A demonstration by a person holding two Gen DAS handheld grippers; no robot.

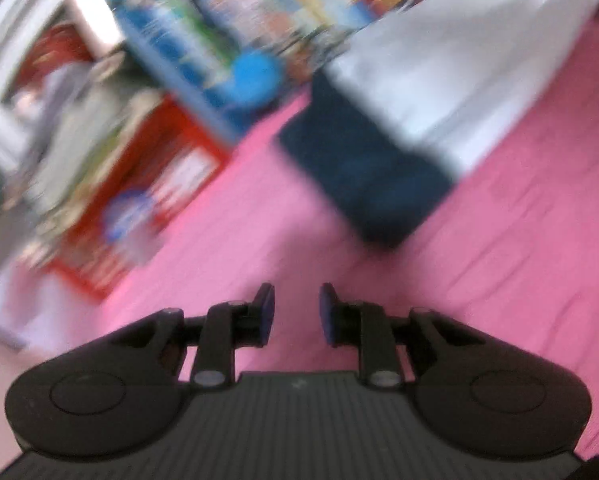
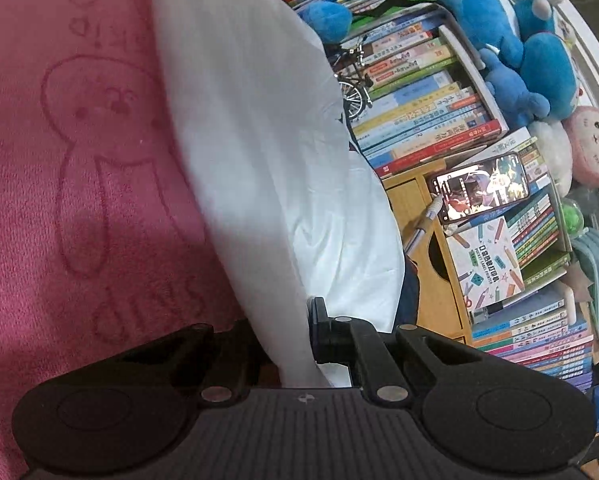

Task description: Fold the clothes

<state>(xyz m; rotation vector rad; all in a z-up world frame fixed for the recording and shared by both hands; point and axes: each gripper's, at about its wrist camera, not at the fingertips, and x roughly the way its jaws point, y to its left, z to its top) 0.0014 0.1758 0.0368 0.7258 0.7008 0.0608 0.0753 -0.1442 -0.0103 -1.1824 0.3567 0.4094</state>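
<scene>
A white garment (image 2: pixel 259 128) with a dark navy part (image 1: pixel 363 176) lies on the pink towel (image 1: pixel 499 280). In the blurred left wrist view the white part (image 1: pixel 459 80) lies at the upper right, beyond the navy part. My left gripper (image 1: pixel 296 314) is open and empty above the pink towel, short of the navy part. My right gripper (image 2: pixel 287 336) is shut on the white garment's edge, with cloth draped between its fingers. The pink towel (image 2: pixel 79 160) with a rabbit pattern lies to the left of it.
Stacks of books (image 2: pixel 419 100) and boxes (image 1: pixel 139 200) line the far edge of the towel. Blue plush toys (image 2: pixel 519 40), a pink plush toy (image 2: pixel 595 144), a lit phone (image 2: pixel 479 188) and a small model bicycle (image 2: pixel 351 88) sit among them.
</scene>
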